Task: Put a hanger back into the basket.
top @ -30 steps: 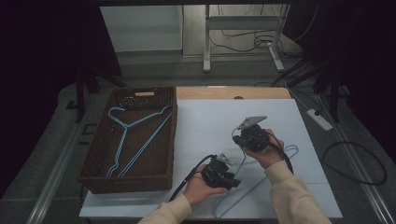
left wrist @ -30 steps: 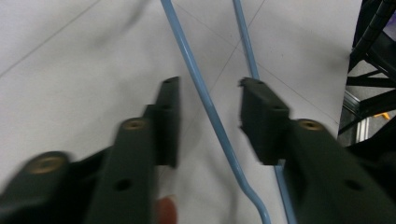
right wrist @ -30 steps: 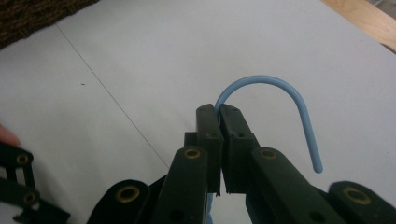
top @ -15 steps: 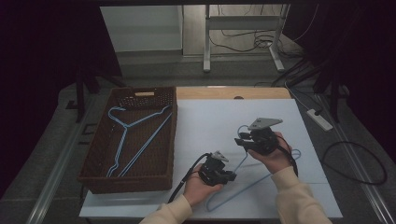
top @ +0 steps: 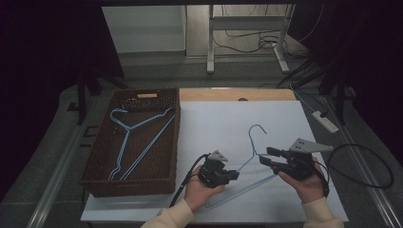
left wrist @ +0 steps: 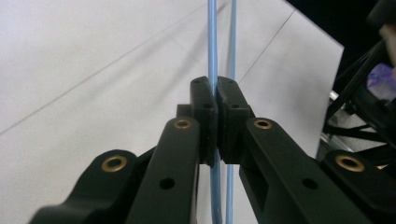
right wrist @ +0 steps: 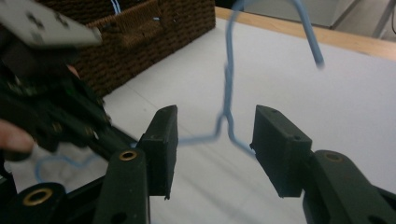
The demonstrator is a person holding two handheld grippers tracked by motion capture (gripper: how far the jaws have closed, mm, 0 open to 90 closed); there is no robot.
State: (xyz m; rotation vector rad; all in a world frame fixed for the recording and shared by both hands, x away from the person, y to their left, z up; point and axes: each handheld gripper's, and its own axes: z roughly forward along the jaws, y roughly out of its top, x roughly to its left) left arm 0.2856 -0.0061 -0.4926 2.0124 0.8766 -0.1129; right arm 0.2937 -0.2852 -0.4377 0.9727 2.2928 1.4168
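A light-blue wire hanger (top: pixel 252 142) lies on the white table (top: pixel 223 118) in the high view, with its hook pointing away from me. My left gripper (top: pixel 233 175) is shut on one of the hanger's wires (left wrist: pixel 212 56); in the left gripper view the jaws meet around it. A little to the right, my right gripper (top: pixel 266 157) is open. In the right gripper view the hanger's neck (right wrist: pixel 227 93) stands between the spread fingers (right wrist: pixel 161 140) of that gripper (right wrist: pixel 215 135) without touching either.
A brown wicker basket (top: pixel 95 178) sits at the table's left and holds two more blue hangers (top: pixel 127 137). Its corner (right wrist: pixel 154 28) is close behind the left hand. A cable (top: pixel 183 183) trails off the front edge. A power strip (top: pixel 325 121) lies on the floor at the right.
My right gripper has drawn back to the right and toward me. The hanger has swung so that its hook now points away. The left gripper has hardly moved.
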